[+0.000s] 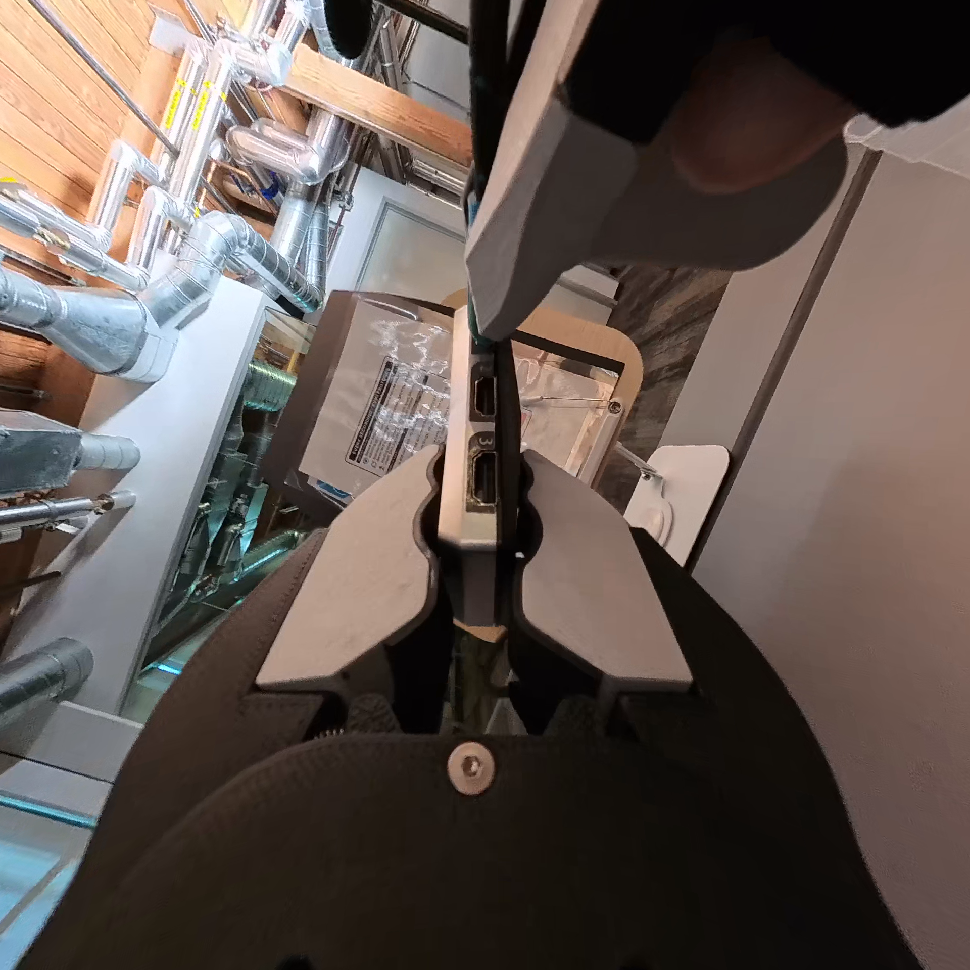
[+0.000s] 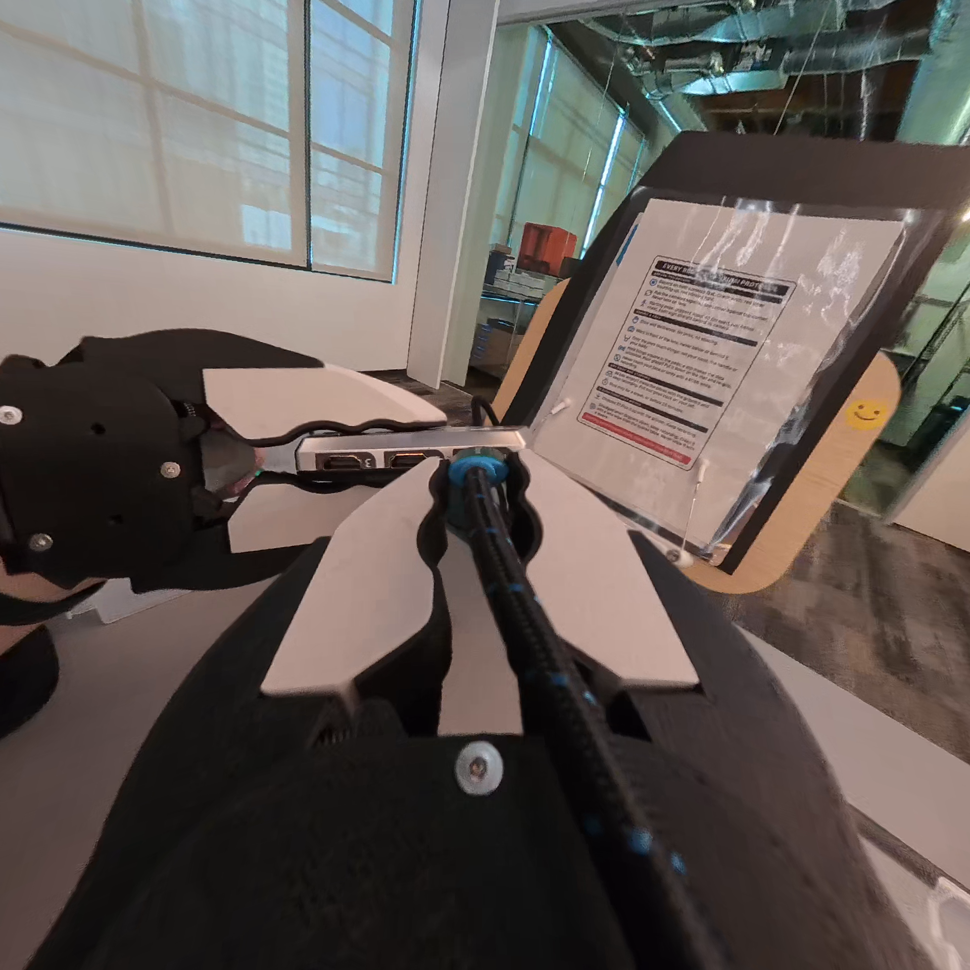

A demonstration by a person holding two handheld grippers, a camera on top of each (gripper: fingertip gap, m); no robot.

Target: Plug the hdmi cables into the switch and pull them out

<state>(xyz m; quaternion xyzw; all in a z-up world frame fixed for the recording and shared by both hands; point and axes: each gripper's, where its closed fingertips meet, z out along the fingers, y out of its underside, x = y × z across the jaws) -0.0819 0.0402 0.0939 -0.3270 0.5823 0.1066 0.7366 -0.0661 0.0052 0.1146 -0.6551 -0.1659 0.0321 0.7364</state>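
Observation:
The silver hdmi switch (image 1: 472,525) is clamped between the fingers of my left gripper (image 1: 483,462), which is shut on it. Two empty ports (image 1: 484,475) face the left wrist camera. In the right wrist view the switch (image 2: 409,438) is held level, with my left gripper (image 2: 367,451) coming in from the left. My right gripper (image 2: 475,467) is shut on the blue-ringed plug (image 2: 470,470) of a black braided hdmi cable (image 2: 525,630). The plug meets the switch's rightmost port; how deep it sits is hidden. The right gripper (image 1: 488,325) shows at the switch's far end in the left wrist view.
A printed sheet in a clear stand (image 2: 708,357) leans on a black board just behind the switch. A wooden panel with a yellow smiley sticker (image 2: 866,412) stands behind that. A pale table top (image 2: 78,735) lies below. A thin black cable (image 2: 483,407) curls behind the switch.

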